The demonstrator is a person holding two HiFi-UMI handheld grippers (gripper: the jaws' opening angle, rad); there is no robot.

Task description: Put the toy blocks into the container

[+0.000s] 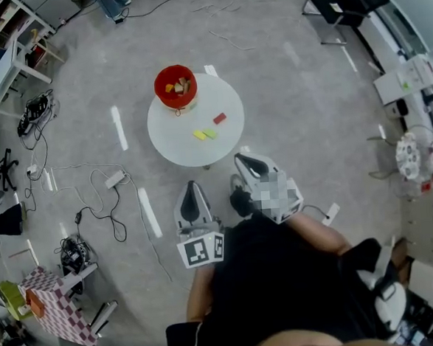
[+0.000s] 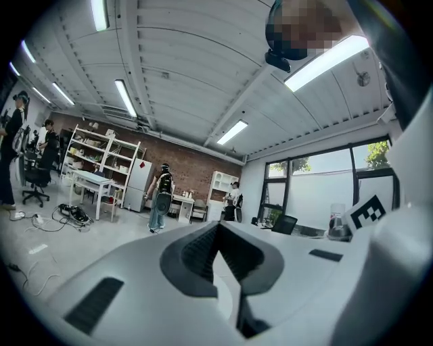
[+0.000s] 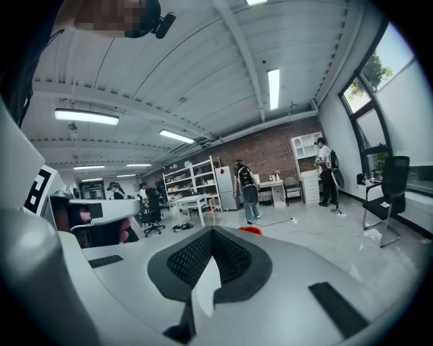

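A red container [image 1: 159, 88] holding several toy blocks stands at the far left edge of the round white table [image 1: 175, 131]. On the tabletop lie a red block [image 1: 219, 118], a yellow block [image 1: 199, 135] and a green block [image 1: 210, 133] side by side. My left gripper [image 1: 192, 186] and right gripper [image 1: 246, 159] hang close to my body, short of the table's near edge, both shut and empty. In the left gripper view the gripper [image 2: 218, 227] points out across the room. The right gripper [image 3: 211, 234] has the container's red rim [image 3: 251, 230] peeking just above its jaws.
Cables and a power strip [image 1: 115, 179] trail over the floor to the left. A small checkered table [image 1: 55, 311] stands at the lower left, a black chair [image 1: 335, 2] at the upper right. Shelves [image 3: 188, 187], desks and several people fill the room's far side.
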